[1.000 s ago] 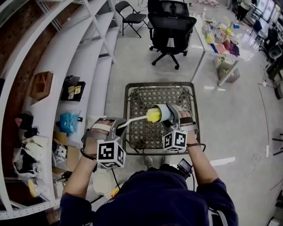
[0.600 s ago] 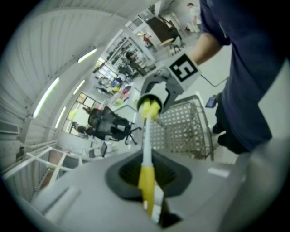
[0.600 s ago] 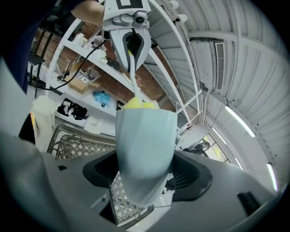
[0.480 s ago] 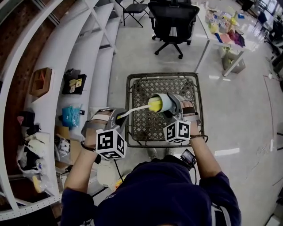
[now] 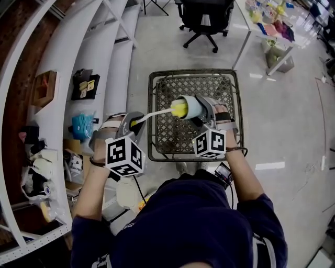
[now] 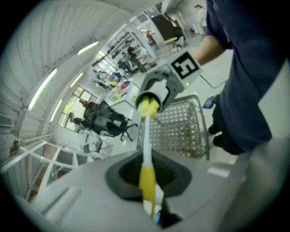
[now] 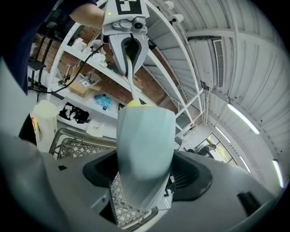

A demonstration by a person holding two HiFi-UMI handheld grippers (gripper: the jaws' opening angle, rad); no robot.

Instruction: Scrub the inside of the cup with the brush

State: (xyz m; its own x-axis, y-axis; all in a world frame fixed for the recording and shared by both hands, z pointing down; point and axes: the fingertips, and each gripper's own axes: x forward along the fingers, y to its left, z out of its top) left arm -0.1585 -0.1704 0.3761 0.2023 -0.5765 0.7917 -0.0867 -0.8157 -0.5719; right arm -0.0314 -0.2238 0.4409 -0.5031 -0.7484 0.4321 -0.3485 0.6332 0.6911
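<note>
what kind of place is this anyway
Most likely a lab or workshop-style workspace rather than a kitchen: long, cluttered white shelving runs along one side, a black office chair stands nearby, and a metal mesh table serves as the work surface.

Head camera sits above my arms, facing steeply down on the mesh table (image 5: 175, 138). Left gripper (image 5: 135, 121) camera looks close along the brush (image 6: 147, 154) toward the right gripper (image 5: 205, 111) — its camera faces back past the cup (image 7: 145, 154). All three share brush, cup, table.
</note>
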